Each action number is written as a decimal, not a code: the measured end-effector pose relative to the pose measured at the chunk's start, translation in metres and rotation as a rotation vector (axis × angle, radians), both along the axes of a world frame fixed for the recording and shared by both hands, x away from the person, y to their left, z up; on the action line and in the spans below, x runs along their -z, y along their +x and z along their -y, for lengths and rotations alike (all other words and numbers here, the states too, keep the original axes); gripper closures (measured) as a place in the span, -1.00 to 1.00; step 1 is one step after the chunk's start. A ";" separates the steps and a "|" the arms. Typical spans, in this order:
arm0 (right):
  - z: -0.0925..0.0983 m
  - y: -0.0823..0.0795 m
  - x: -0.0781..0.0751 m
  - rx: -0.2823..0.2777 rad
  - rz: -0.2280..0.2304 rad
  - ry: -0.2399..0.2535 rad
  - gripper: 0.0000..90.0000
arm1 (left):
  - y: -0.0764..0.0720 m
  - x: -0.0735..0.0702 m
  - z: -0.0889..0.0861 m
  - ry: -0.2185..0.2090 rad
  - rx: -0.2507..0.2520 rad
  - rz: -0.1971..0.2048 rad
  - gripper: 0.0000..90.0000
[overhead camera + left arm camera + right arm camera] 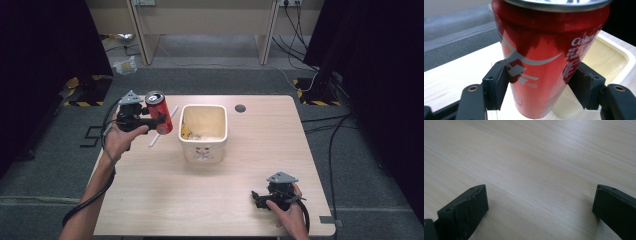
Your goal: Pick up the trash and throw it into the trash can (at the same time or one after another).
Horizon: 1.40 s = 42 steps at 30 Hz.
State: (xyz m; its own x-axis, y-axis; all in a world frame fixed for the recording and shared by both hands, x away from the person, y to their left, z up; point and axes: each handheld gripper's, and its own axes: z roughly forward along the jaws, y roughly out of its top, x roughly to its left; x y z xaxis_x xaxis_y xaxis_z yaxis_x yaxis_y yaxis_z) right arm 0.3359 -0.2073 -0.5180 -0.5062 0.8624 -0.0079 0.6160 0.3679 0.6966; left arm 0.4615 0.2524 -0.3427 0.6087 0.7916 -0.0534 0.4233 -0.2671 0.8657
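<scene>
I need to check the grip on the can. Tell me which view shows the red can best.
The left gripper view: the red can is close up, with the left gripper fingers pressed on both sides. In the high view the can is small, held above the table beside the bin. The right gripper view gives bare tabletop.

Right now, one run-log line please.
left hand-held gripper: shut on can, lifted beside bin | right hand-held gripper: open, on table

Even overhead light on table, dark room edges; soft shadows; close can slightly blurred (glare on rim).
</scene>
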 end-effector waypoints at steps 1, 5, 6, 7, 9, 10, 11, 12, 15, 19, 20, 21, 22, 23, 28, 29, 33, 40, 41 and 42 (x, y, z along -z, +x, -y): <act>0.000 0.000 0.000 0.000 0.000 0.000 -1.00 | -0.001 -0.002 0.001 0.001 0.004 0.002 -0.24; 0.000 0.000 0.000 0.000 0.000 0.000 -1.00 | -0.003 -0.008 0.004 0.002 0.014 0.010 -0.24; 0.000 0.000 0.000 0.000 0.000 0.000 -1.00 | -0.003 -0.010 0.005 0.003 0.016 0.011 -0.24; 0.000 0.000 0.000 0.000 0.000 0.000 -1.00 | -0.003 -0.011 0.005 0.004 0.018 0.012 -0.24; 0.000 0.000 0.000 0.000 0.000 0.000 -1.00 | -0.003 -0.014 0.007 0.002 0.024 0.014 -0.24; 0.000 0.000 0.000 0.000 0.000 0.000 -1.00 | -0.003 -0.015 0.008 0.003 0.024 0.017 -0.24; 0.000 0.000 0.000 0.000 0.000 0.000 -0.99 | -0.004 -0.016 0.009 0.002 0.025 0.018 -0.24; 0.000 0.000 0.000 -0.001 0.001 -0.001 -1.00 | -0.003 -0.017 0.009 0.004 0.027 0.020 -0.24; 0.000 0.000 0.000 0.000 0.000 0.000 -1.00 | -0.003 -0.022 0.013 0.005 0.032 0.026 -0.24; 0.000 0.000 0.000 0.000 0.000 0.000 -1.00 | -0.003 -0.026 0.020 0.004 0.044 0.034 -0.24; 0.000 0.000 0.000 0.000 0.000 0.000 -1.00 | -0.002 -0.027 0.023 0.004 0.047 0.035 -0.24; 0.000 0.000 0.000 0.000 0.000 0.000 -0.99 | -0.002 -0.027 0.025 0.004 0.050 0.035 -0.24; 0.000 0.000 0.000 0.000 0.000 0.000 -1.00 | -0.002 -0.027 0.028 0.004 0.055 0.035 -0.24; 0.000 0.000 0.000 0.000 0.000 0.000 -0.99 | -0.001 -0.028 0.030 0.006 0.060 0.035 -0.24; 0.000 0.000 0.000 0.000 0.002 0.001 -1.00 | 0.003 -0.027 0.044 0.008 0.081 0.032 -0.24; 0.000 0.000 0.000 0.000 0.001 0.001 -1.00 | 0.004 -0.026 0.048 0.003 0.084 0.032 -0.24; 0.000 0.000 0.000 0.002 -0.001 0.004 -1.00 | 0.006 -0.024 0.057 -0.011 0.095 0.030 -0.24; 0.000 0.000 0.000 0.002 -0.004 0.001 -1.00 | 0.010 -0.016 0.074 -0.007 0.123 0.016 -0.24; 0.000 0.000 0.000 0.001 -0.004 0.000 -1.00 | 0.011 -0.013 0.077 -0.003 0.128 0.013 -0.24; 0.000 0.000 0.000 0.001 -0.004 0.000 -1.00 | 0.011 -0.012 0.078 0.002 0.131 0.010 -0.24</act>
